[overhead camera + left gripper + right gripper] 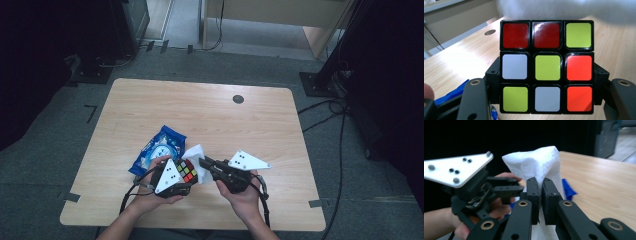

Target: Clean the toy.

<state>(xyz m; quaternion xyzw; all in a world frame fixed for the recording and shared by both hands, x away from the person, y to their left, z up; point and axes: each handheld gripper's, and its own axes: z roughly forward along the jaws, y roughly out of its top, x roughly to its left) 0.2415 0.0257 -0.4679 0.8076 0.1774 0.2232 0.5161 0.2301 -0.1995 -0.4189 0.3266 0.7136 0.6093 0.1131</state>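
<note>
A scrambled puzzle cube (186, 171) (547, 66) with red, yellow-green, white and orange stickers sits clamped between the jaws of my left gripper (184, 176) (546, 82), held above the table's front. My right gripper (204, 162) (541, 192) is shut on a white paper tissue (197, 156) (537, 165), which stands up between its jaws and touches the cube's right side. In the right gripper view the left gripper (499, 188) with its white plate is just to the left of the tissue.
A blue snack packet (157, 149) (567, 188) lies on the wooden table (225, 120) just behind my left hand. A round cable hole (238, 99) (490, 32) is at the far side. Black stands and cables surround the table.
</note>
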